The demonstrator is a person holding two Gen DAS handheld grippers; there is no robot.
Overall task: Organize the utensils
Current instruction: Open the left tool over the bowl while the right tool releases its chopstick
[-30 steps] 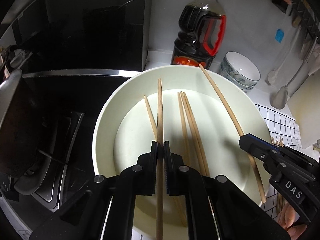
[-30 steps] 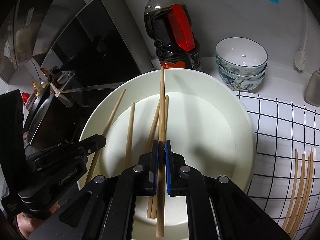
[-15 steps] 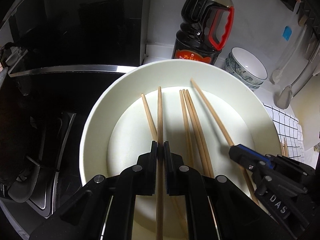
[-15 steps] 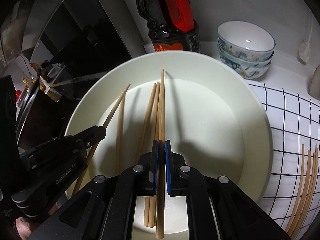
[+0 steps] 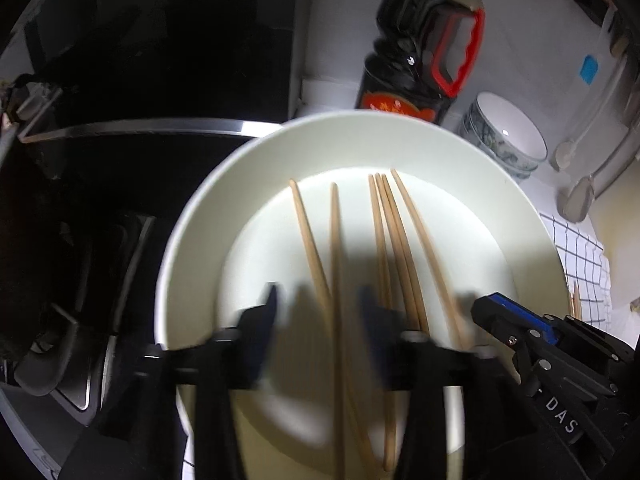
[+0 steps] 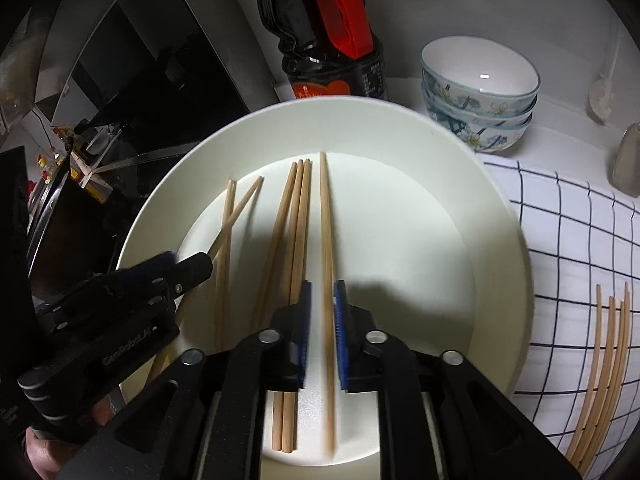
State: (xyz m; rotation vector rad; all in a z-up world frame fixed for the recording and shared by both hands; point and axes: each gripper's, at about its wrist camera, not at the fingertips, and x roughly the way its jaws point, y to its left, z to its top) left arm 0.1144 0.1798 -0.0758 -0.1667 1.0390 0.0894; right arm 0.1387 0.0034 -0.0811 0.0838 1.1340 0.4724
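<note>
Both tongs, left (image 5: 320, 312) and right (image 6: 320, 304), stand open over chopsticks (image 6: 326, 232) lying in the white plate (image 6: 496, 240) at frame centre.

One white plate (image 6: 460, 184) sits at the middle of both views. Six chopsticks (image 6: 326, 240) lie on it: two crossing at its left side, three bunched together, one alone to their right. Right of the plate, on a checked cloth (image 6: 568, 240), lie four more chopsticks (image 6: 608, 368). Behind the plate stands one dark bottle (image 6: 320, 28). Right of the bottle are three stacked bowls (image 6: 480, 92). Two grippers are over the plate's near edge: left gripper (image 5: 318, 304), right gripper (image 6: 320, 300).
</note>
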